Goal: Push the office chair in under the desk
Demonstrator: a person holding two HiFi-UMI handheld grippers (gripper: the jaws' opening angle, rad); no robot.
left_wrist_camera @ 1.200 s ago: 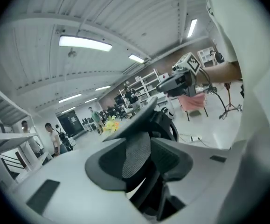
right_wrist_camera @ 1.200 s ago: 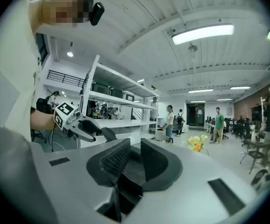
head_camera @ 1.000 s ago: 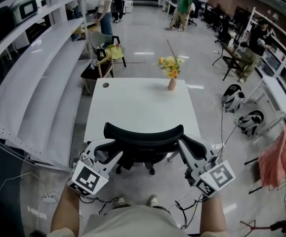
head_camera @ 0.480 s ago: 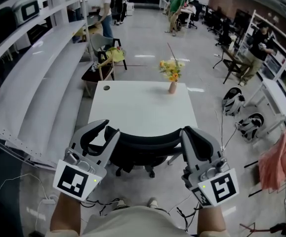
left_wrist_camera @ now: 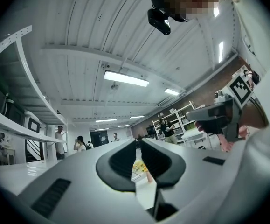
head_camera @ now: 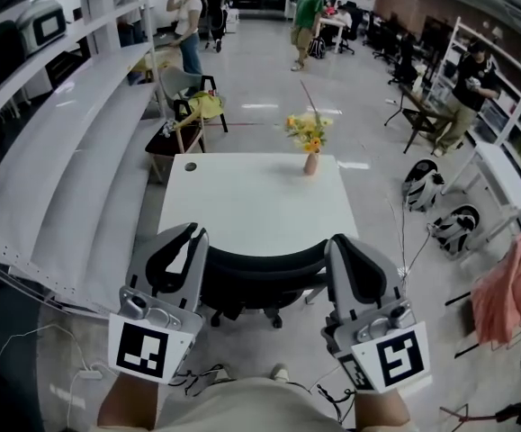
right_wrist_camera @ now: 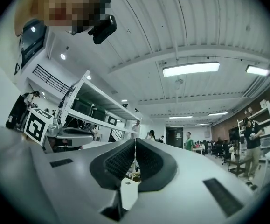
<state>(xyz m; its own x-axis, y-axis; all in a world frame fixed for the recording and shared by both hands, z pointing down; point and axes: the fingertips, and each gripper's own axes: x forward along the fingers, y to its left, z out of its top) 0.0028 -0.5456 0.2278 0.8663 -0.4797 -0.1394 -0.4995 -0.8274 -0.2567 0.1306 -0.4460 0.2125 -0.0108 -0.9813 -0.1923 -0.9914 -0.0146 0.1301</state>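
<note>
The black office chair (head_camera: 258,268) stands at the near edge of the white desk (head_camera: 242,201), its curved backrest facing me. My left gripper (head_camera: 188,239) is raised beside the backrest's left end and my right gripper (head_camera: 336,243) beside its right end, both pointing up and forward. Neither holds the chair; whether their sides touch it I cannot tell. In the left gripper view the left gripper (left_wrist_camera: 138,146) is closing to a narrow slit with nothing in it. In the right gripper view the right gripper (right_wrist_camera: 135,144) is shut and empty.
A vase of yellow flowers (head_camera: 309,142) stands at the desk's far edge. White shelving (head_camera: 53,142) runs along the left. A wooden chair (head_camera: 184,120) sits beyond the desk. Bags (head_camera: 422,183) and a pink cloth (head_camera: 507,286) lie to the right. People stand far back.
Both grippers have risen from the backrest's lower ends and tipped upward beside it. Their jaws have drawn together. The chair now sits closer in against the desk's near edge.
</note>
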